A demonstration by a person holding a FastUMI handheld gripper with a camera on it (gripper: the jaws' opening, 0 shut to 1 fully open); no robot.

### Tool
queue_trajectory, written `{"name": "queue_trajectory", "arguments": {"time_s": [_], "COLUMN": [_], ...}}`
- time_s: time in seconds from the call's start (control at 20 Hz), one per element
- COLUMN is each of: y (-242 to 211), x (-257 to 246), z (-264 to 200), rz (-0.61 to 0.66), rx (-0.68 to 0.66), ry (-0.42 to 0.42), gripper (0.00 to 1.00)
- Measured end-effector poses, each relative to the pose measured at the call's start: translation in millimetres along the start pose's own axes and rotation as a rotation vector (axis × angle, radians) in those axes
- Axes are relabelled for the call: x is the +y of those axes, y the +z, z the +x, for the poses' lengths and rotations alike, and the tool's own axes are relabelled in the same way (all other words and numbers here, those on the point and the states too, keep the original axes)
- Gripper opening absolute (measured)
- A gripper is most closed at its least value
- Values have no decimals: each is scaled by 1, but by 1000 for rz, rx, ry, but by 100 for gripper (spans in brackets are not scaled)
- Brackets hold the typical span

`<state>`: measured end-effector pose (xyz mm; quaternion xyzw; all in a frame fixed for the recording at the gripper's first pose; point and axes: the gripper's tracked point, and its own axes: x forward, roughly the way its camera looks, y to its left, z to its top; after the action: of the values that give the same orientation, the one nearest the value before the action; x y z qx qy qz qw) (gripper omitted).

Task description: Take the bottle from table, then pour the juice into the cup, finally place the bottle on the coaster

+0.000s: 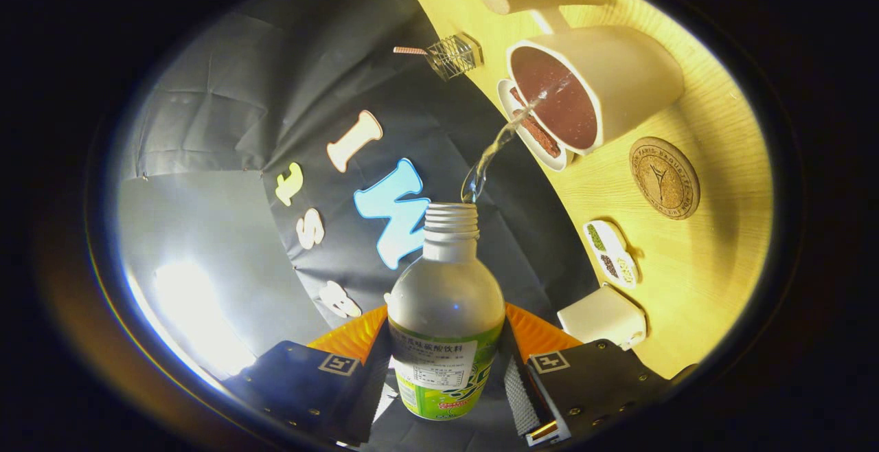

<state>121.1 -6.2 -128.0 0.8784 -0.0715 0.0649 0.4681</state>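
Observation:
My gripper [445,376] is shut on a clear bottle [445,301] with a green label, held between both fingers and tipped over so its open neck points toward the cup. A thin stream of clear liquid [494,153] arcs from the bottle's mouth into the white cup [618,81], whose inside is dark red-brown. The cup has a long handle and stands on the wooden table [714,246]. A round cork coaster [664,177] lies on the table just beside the cup, nearer to my fingers.
A small white plate [542,146] with a brown bar sits against the cup. A narrow white dish [612,251] with seeds, a white block [604,314] and a wire holder [453,55] with a stick also stand on the table.

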Motion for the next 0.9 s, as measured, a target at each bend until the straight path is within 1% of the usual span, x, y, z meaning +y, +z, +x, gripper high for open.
{"name": "queue_trajectory", "arguments": {"time_s": [0.1,0.4,0.9], "y": [1,9,10], "x": [-3,2,-1], "z": [-2,0,-1], "rz": [-7,48,79], "rx": [-7,-40,-55], "ry": [-14,1,7], "gripper": [75,75,75]}}
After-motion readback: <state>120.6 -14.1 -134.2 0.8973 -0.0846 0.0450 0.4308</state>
